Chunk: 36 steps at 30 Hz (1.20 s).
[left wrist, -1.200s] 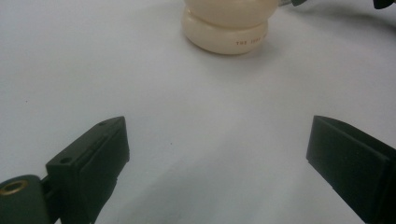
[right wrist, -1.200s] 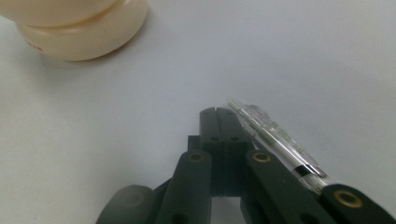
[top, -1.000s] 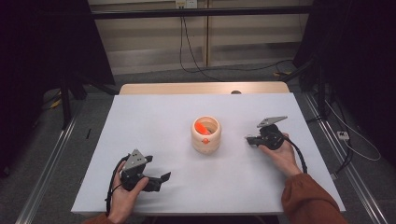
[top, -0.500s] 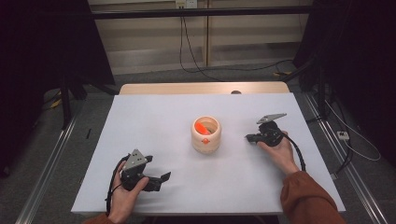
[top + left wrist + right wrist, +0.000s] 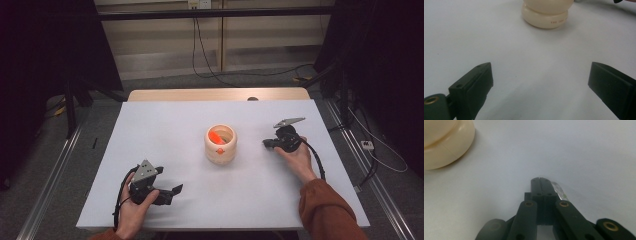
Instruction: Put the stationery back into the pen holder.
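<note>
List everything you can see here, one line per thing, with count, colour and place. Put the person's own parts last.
cream pot: one, cream, upright near the middle of the table, open at the top.
orange piece: one, orange, inside the pot; what it is cannot be told.
table: one, white top with a wooden far edge.
cables: several, black, on the floor beyond the table.
left gripper: one, black with a grey plate, near the table's front left, jaws wide open over bare table.
right gripper: one, black with a grey plate, right of the pot, jaws shut.
hands: two, one on each gripper.
sleeve: one, rust-coloured, on the right arm.
</note>
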Available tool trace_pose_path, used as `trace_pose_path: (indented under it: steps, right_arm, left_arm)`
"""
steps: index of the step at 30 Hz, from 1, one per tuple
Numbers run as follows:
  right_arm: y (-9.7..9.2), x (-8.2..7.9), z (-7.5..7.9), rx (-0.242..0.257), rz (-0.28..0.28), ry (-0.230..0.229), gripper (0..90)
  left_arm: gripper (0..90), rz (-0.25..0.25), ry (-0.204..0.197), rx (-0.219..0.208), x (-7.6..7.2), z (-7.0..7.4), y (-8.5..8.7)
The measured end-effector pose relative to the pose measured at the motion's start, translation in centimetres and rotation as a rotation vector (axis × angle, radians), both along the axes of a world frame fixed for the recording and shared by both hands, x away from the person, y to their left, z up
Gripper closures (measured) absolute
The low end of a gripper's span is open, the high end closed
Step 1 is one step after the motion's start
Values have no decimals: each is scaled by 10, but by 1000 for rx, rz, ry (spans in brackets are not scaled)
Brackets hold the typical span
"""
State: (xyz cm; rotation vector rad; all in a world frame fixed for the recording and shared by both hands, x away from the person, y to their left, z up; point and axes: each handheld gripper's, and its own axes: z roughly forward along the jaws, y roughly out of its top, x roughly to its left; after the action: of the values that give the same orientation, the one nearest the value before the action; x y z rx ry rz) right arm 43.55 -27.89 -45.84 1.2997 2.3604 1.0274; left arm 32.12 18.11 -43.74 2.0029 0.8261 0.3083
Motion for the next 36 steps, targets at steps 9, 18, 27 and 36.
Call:
trace_pose_path:
  steps: [9,18,27,36]
  right_arm:
    - [0,7,0,-4,-23,-3,900]
    - [3,16,0,-25,-68,-17,900]
    - [0,11,7,69,7,-11,898]
    - [-5,-4,24,138,37,-49,359]
  left_arm:
    - [58,1,-1,2,0,0,1]
    - [58,2,0,-1,0,0,0]
    - [58,1,-3,-9,0,0,2]
    - [58,3,-1,-9,0,0,1]
